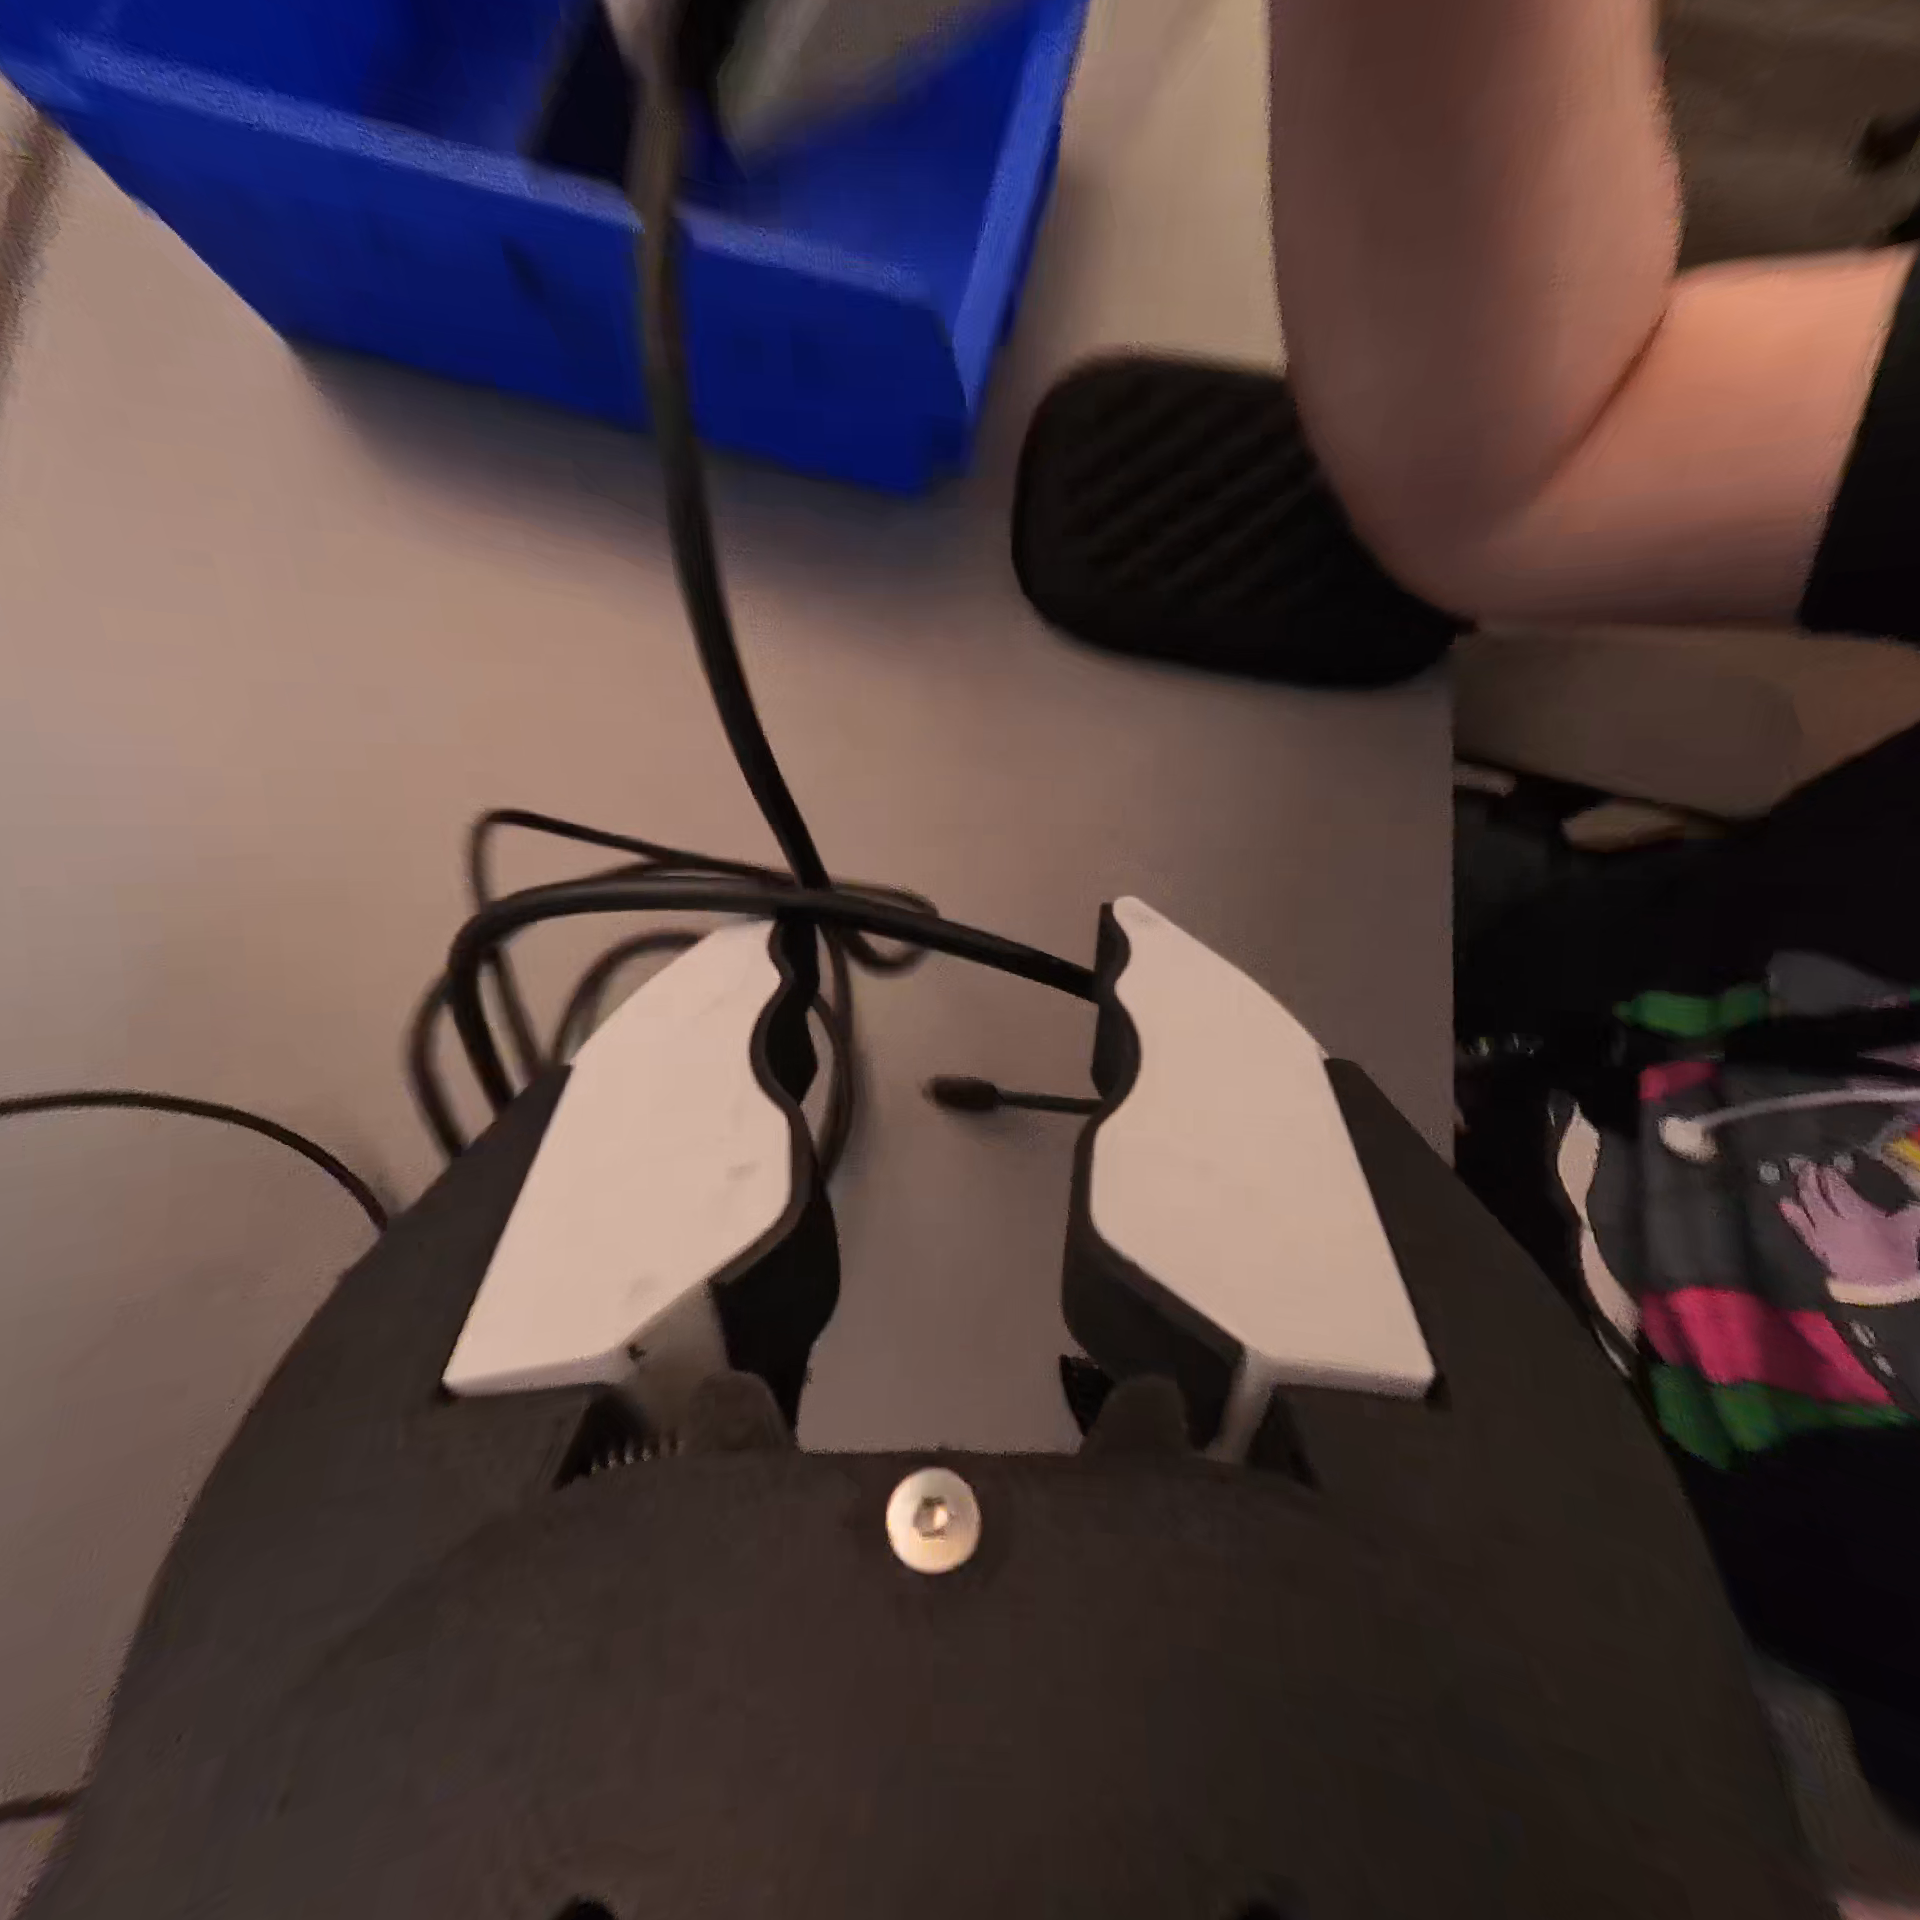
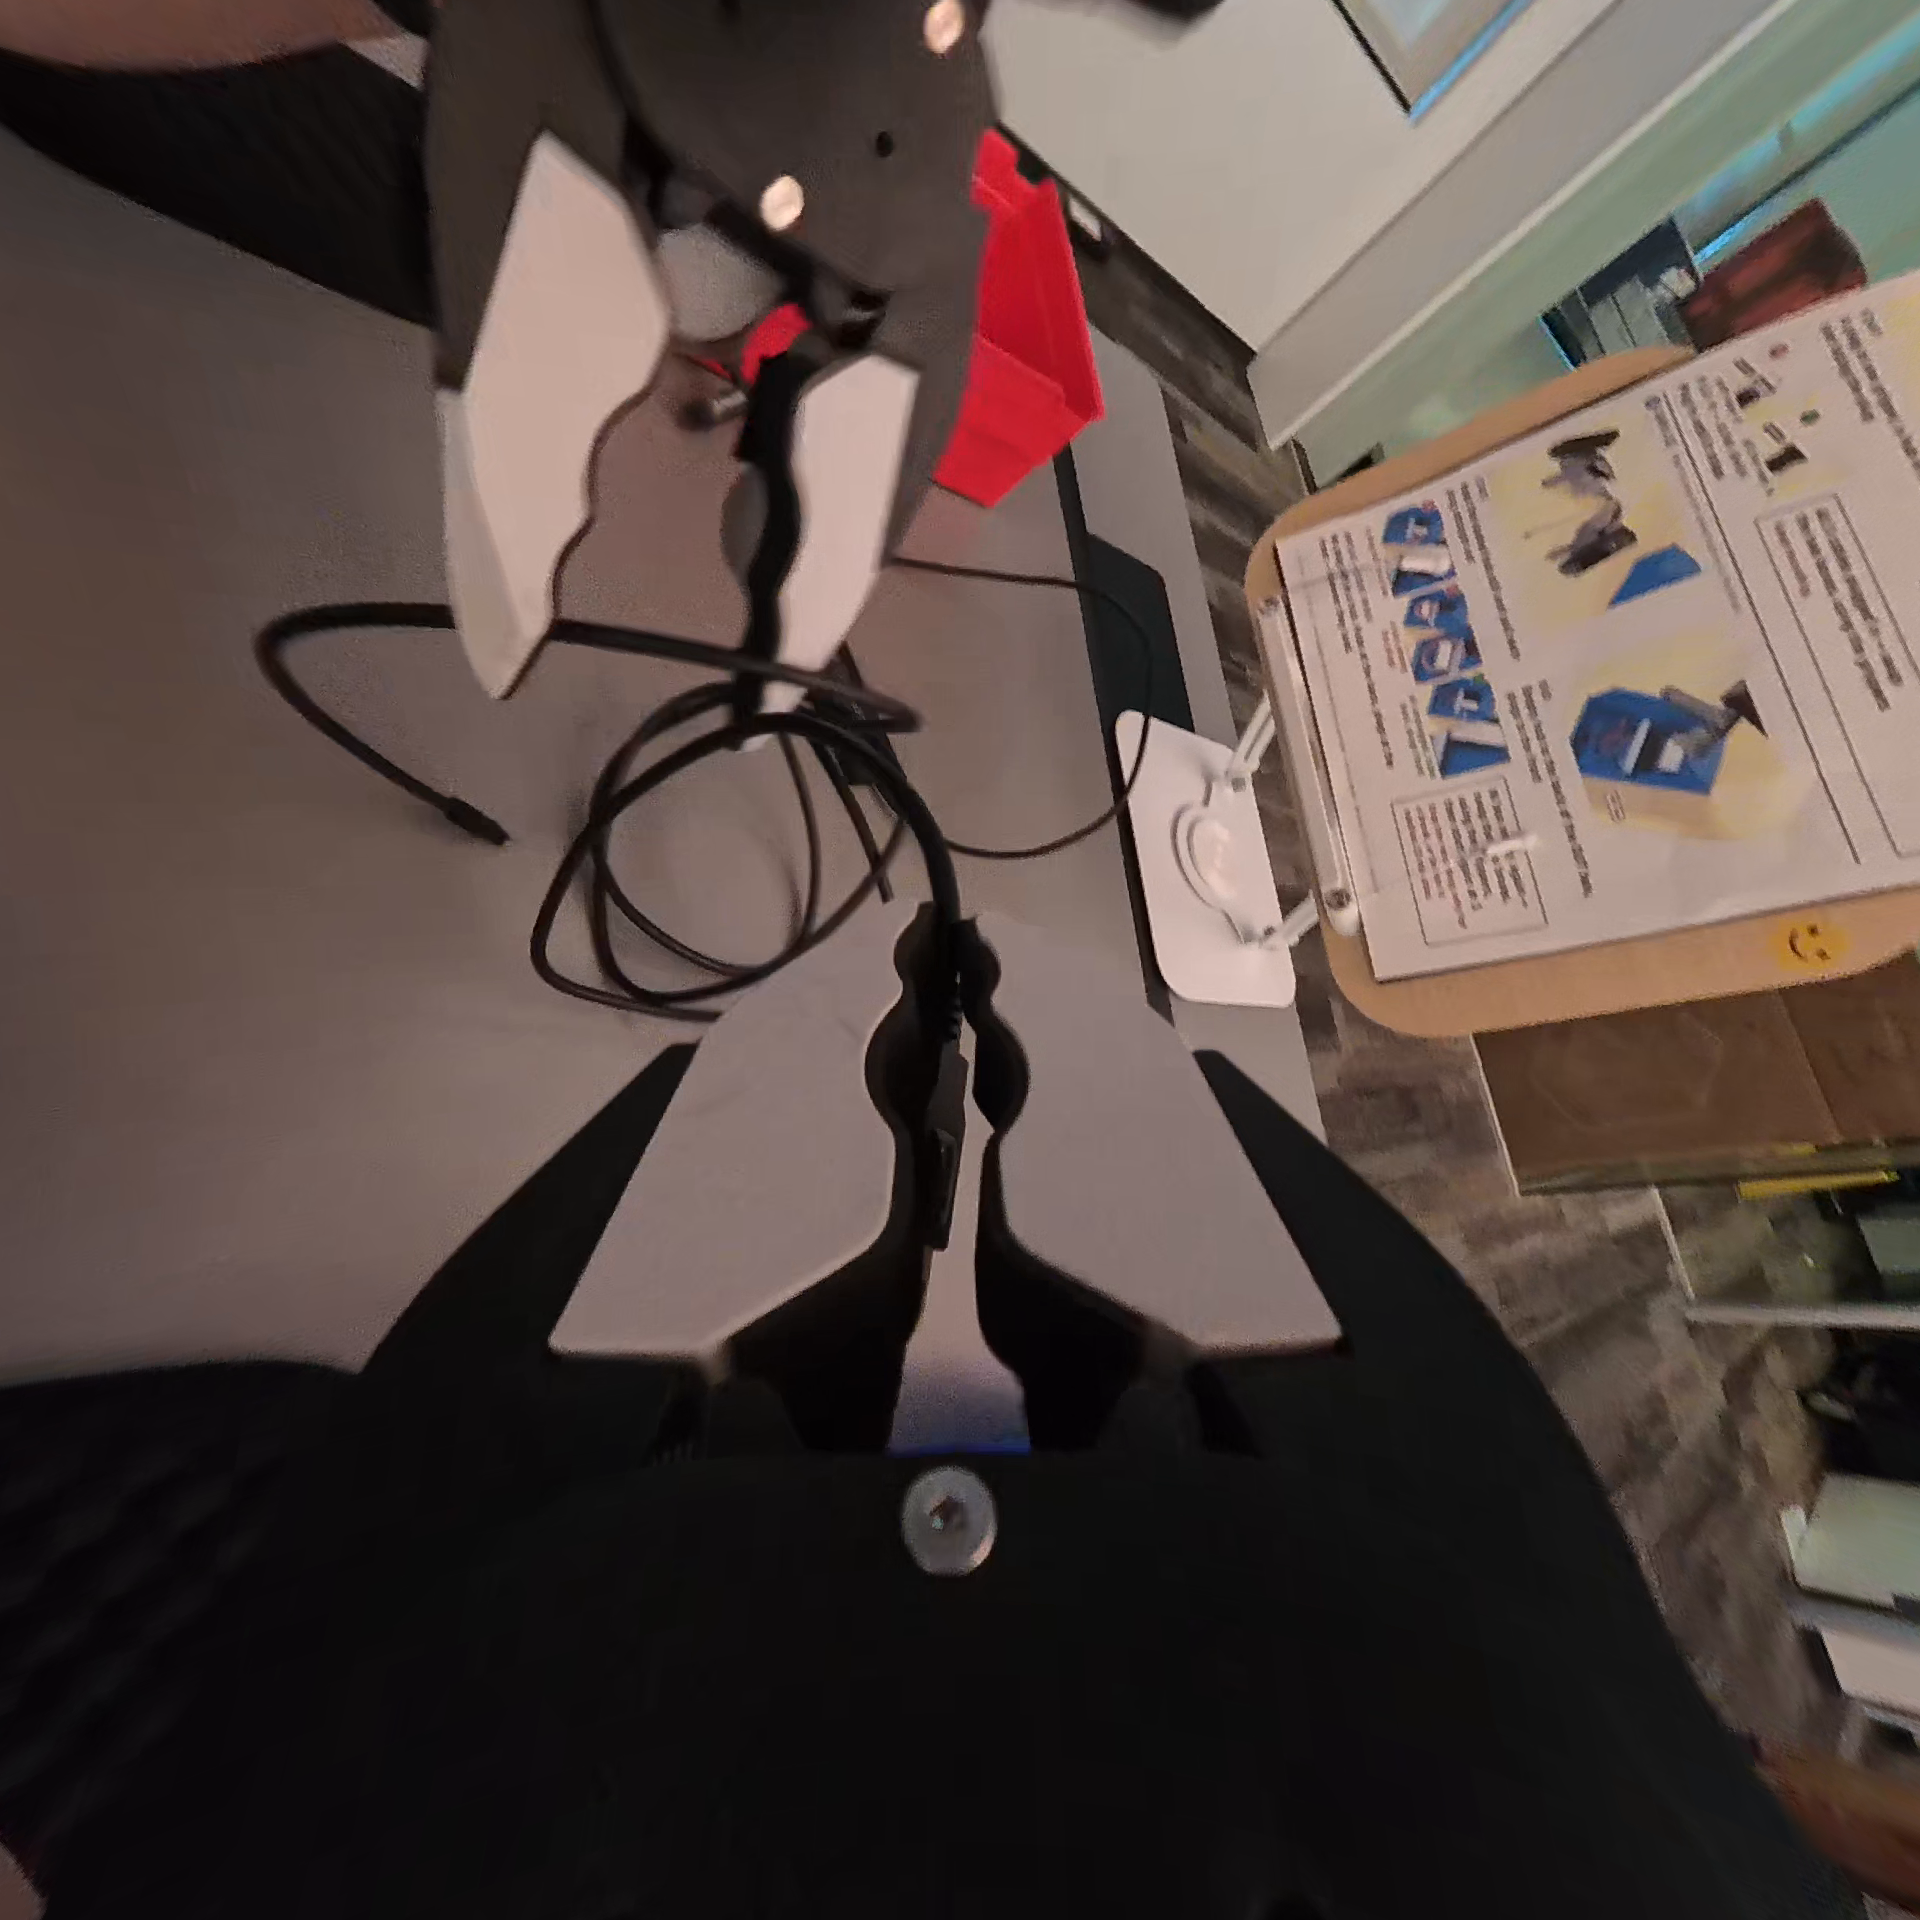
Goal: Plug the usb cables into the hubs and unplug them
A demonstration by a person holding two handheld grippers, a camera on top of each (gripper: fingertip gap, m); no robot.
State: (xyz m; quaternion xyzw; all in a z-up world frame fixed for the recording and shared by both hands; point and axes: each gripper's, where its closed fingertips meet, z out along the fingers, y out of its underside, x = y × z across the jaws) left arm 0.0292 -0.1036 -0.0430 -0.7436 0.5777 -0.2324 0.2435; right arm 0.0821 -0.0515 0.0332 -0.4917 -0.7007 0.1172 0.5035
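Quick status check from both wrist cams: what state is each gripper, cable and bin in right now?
Left gripper: open, fingers apart over the cable tangle, holding nothing.
Right gripper: shut on a black cable's connector end.
Black cable: clamped between the right fingers, rest trailing to the table.
Cable tangle: loose loops lying on the grey table.
Blue bin: upright on the table, a cable running into it.
Red bin: upright; contents not visible.
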